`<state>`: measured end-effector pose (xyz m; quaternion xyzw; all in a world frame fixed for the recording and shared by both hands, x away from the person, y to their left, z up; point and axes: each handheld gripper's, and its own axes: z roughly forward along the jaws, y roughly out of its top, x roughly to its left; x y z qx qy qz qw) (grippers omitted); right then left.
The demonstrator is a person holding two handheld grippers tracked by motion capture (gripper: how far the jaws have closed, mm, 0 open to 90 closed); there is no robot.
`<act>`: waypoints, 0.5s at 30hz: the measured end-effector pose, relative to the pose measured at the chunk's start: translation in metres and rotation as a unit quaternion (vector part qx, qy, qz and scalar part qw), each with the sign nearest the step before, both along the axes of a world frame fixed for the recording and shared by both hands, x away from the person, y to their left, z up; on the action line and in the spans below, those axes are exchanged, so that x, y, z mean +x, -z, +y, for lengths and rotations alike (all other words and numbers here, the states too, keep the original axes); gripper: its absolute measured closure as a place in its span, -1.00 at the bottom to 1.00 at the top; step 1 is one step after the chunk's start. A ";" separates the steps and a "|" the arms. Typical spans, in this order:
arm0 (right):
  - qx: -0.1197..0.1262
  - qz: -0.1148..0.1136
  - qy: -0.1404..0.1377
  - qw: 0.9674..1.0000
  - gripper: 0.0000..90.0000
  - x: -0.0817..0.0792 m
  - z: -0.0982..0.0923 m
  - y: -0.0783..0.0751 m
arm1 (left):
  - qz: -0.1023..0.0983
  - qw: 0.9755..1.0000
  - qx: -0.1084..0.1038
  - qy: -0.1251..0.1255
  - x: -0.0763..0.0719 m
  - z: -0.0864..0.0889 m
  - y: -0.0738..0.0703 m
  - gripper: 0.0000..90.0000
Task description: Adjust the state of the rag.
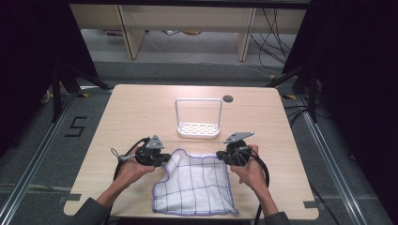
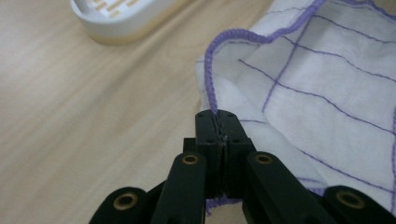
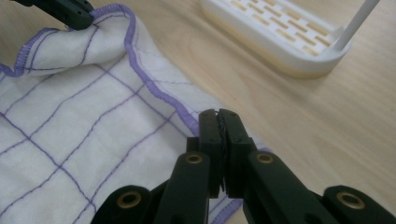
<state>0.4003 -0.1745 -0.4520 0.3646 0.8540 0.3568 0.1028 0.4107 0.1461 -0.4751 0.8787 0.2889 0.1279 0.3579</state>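
Left gripper [image 1: 165, 160] clamped tight on far left corner of cloth [image 1: 195, 183]; purple hem pinched between jaws. Right gripper [image 1: 220, 157] likewise closed on far right corner. Cloth spread between and behind both grippers, on table [image 1: 131, 112]. White rack [image 1: 198, 129] just beyond. Pinched corners hidden inside jaws.

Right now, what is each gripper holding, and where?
Left gripper pinches the cloth at its far-left corner hem; right gripper pinches its far-right corner hem.

A white cloth [image 1: 195, 185] with purple grid lines and purple hem; white rack [image 1: 198, 119]; black tongs [image 2: 217, 122].
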 end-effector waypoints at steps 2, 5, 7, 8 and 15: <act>-0.002 -0.004 0.002 1.000 0.99 0.003 -0.001 -0.007 | -0.014 1.000 0.013 0.002 0.005 0.000 -0.010 0.95; 0.000 -0.006 0.009 1.000 0.99 0.008 -0.005 -0.020 | -0.036 0.999 0.030 0.003 0.012 0.002 -0.027 0.96; 0.003 -0.009 0.013 1.000 0.99 0.012 -0.009 -0.029 | -0.043 0.999 0.030 0.002 0.016 0.002 -0.036 0.96; 0.006 -0.018 0.020 1.000 0.99 0.015 -0.011 -0.033 | -0.048 0.998 0.033 0.002 0.018 0.001 -0.040 0.96; 0.006 -0.034 0.025 0.999 0.99 0.025 -0.016 -0.060 | -0.092 0.995 0.036 0.003 0.028 -0.004 -0.064 0.96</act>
